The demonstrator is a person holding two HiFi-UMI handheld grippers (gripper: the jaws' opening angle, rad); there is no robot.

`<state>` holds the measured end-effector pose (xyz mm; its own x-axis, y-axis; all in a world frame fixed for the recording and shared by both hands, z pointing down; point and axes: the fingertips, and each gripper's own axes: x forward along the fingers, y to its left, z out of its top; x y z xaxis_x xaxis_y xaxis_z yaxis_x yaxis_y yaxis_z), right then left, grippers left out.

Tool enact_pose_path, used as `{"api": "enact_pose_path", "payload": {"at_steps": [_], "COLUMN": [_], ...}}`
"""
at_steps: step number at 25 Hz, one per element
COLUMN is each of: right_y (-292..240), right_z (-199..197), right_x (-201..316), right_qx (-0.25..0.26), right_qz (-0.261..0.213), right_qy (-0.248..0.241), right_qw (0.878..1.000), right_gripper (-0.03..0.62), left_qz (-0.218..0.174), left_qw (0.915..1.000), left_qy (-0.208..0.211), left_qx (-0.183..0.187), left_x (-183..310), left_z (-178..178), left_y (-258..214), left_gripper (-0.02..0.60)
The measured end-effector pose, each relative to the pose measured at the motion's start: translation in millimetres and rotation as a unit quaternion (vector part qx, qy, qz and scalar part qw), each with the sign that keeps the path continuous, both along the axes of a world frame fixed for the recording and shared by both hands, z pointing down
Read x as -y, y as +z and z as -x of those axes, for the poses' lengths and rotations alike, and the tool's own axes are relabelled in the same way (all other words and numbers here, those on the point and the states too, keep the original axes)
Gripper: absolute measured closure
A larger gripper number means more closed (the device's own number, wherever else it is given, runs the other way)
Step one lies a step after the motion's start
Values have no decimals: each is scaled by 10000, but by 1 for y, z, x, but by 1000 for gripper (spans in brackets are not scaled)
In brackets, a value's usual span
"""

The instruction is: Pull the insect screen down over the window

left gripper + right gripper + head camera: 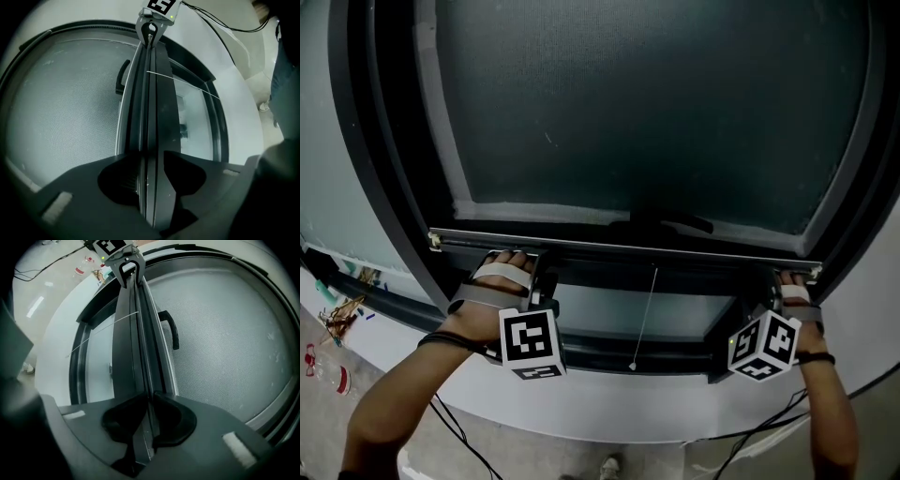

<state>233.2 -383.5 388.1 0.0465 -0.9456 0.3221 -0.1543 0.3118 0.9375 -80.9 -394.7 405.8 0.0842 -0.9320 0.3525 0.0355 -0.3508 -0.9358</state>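
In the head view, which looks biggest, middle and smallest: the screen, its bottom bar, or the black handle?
1. screen, biggest by far
2. bottom bar, long but thin
3. black handle, smallest

I find no words, numbers or brand names that I can read. The only printed signs are black-and-white square markers, patterns and not letters. In the head view one faces up from the cube of my left gripper, just below the left end of the screen bar. Others sit on the cube of my right gripper, just below the bar's right end. Each gripper view shows part of a marker at the bar's far end.
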Motion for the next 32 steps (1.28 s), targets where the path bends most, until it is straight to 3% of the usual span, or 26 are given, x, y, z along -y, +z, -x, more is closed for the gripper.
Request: {"api": "enact_pose_path", "payload": {"at_steps": [2,4,5,6,7,8,9,13,15,20,22,25,32], "right_y": [1,13,23,28,26,20,16,17,15,7,9,11,18], "right_z": [0,0,0,0,0,0,0,1,0,0,0,0,2], "right_x": [-2,-7,-11,-13,-12,-9,-8,-7,-3,-2,-5,-5,3], "right_qx": [-69,-174,-274,-402,-493,-488,-416,-258,-232,-293,-298,-444,-301], "right_qz": [164,688,984,1096,988,795,656,517,321,77,174,248,-20], "right_qy": [-58,-142,-184,-213,-228,-223,-199,-38,83,258,277,369,382], "right_qw": [9998,9974,9946,9929,9936,9954,9968,9983,9992,9992,9990,9980,9988], "right_gripper": [551,536,332,217,238,354,416,365,372,469,438,445,449], "left_qz": [20,26,20,13,12,17,21,23,28,34,34,0,-94], "left_qw": [10000,10000,10000,10000,10000,10000,10000,10000,10000,9999,9999,10000,9999], "left_qy": [-12,-15,-20,-29,-37,-37,-34,-47,-63,-51,-29,-21,-27], "left_qx": [2,-3,-1,5,8,4,-1,-12,-11,-80,-112,-85,-92], "left_x": [-1,-1,-1,-1,-1,-2,-2,-2,-2,-2,-3,-3,2], "left_z": [0,-1,-1,-1,0,0,0,0,-1,-1,0,0,-1], "left_y": [-1,-2,-2,-2,-3,-3,-2,-4,-4,-5,-5,-5,1], "left_gripper": [409,410,409,409,413,412,411,417,417,430,441,441,431]}}
